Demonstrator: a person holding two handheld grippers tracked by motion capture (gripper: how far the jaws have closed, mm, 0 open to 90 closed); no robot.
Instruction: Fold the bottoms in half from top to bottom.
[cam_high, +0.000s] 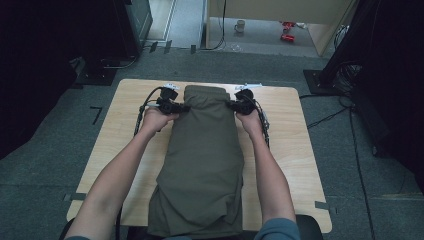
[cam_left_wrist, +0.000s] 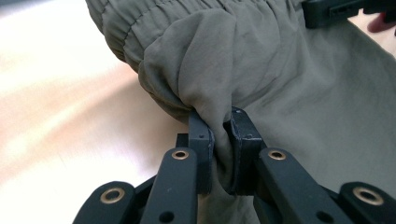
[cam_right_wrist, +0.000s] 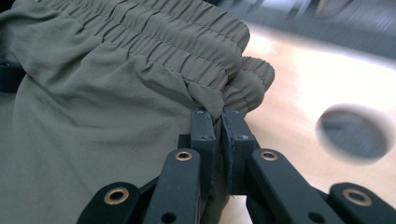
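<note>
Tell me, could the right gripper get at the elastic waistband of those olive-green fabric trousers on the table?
Yes, it seems already there: the right gripper is shut on the olive-green trousers' gathered elastic waistband at its corner, fabric pinched between the jaws, nothing in between.

I see a white mug (cam_high: 240, 25) and red objects (cam_high: 287, 31) on the floor at the frame's top, beyond the wooden surface (cam_high: 295, 150).

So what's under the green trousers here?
The wooden table lies under the trousers, bare on both sides of them. Anything beneath the cloth itself is covered. Their lower end hangs past the near table edge.
</note>
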